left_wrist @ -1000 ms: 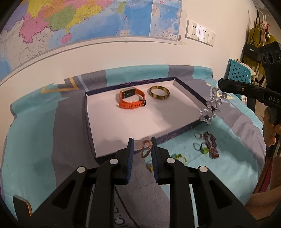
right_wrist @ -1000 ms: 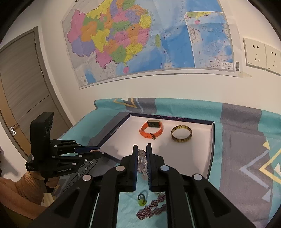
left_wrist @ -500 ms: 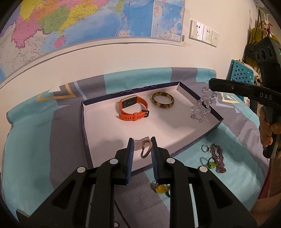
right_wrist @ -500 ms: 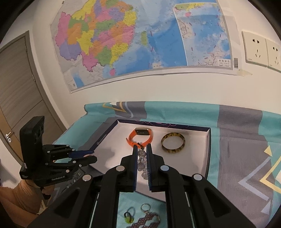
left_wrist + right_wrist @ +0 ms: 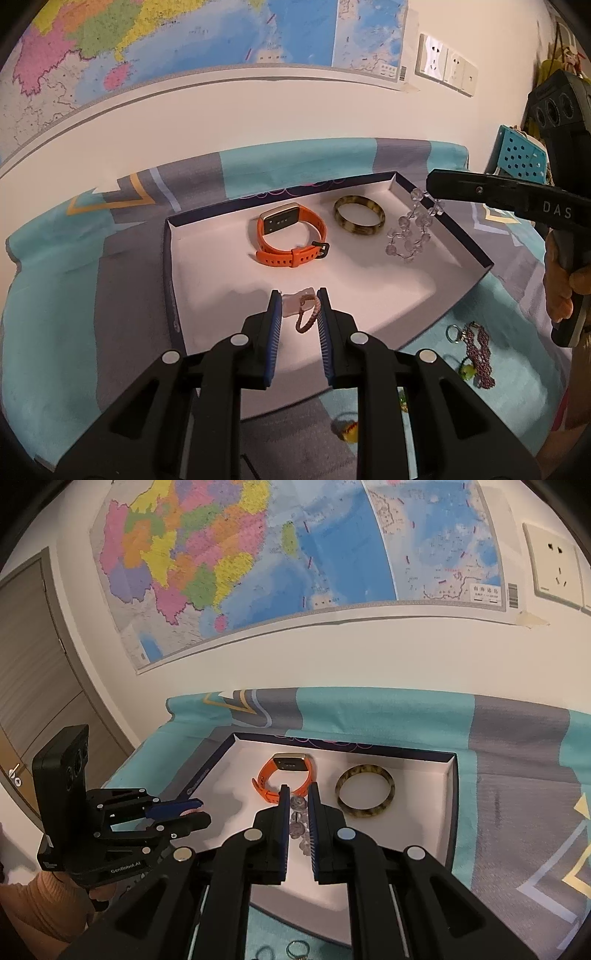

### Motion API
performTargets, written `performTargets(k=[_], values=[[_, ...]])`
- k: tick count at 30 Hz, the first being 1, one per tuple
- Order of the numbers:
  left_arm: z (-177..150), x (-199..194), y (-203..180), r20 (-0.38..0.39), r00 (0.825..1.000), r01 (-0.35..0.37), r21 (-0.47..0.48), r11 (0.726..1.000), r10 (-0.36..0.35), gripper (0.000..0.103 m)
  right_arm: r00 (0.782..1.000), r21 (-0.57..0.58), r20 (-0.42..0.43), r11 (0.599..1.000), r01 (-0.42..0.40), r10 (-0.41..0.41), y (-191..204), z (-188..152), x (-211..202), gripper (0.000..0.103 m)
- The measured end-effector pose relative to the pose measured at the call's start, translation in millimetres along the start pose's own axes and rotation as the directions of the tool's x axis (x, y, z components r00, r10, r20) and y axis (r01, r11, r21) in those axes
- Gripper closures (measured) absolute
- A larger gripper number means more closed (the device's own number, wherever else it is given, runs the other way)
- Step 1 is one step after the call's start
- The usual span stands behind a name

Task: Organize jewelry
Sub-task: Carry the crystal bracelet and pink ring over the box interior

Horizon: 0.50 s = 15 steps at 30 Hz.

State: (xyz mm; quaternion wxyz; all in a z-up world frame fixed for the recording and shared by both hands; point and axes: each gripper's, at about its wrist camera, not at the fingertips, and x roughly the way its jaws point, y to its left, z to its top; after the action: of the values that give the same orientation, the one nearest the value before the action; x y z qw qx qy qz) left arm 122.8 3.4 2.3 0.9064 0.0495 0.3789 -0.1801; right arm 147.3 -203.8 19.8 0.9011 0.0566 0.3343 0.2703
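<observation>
Orange watch (image 5: 290, 240) and tortoiseshell bangle (image 5: 359, 220) already lie in the box (image 5: 173, 295); left gripper (image 5: 298, 310) clamps a braided bracelet, right gripper (image 5: 296, 805) pinches a crystal bead bracelet (image 5: 408, 236), both over it; rings (image 5: 452, 332) and a beaded piece (image 5: 480, 354) remain beneath, outside

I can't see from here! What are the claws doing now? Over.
Left claw shut on pink braided bracelet. Right claw shut on clear bead bracelet. Both over white tray. Nothing blocking.

a home room: wall map (image 5: 295, 561), wood door (image 5: 33, 672), wall sockets (image 5: 445, 70), patterned cloth (image 5: 517, 738) covering a table.
</observation>
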Motion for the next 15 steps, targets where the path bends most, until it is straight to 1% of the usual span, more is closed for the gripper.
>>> performTargets(k=[15], values=[[12, 29, 0, -0.043, 0.999, -0.030, -0.002, 1.000, 0.030, 0.083, 1.000, 0.037, -0.026, 0.999, 0.007, -0.006, -13, 7, 26, 0.095]])
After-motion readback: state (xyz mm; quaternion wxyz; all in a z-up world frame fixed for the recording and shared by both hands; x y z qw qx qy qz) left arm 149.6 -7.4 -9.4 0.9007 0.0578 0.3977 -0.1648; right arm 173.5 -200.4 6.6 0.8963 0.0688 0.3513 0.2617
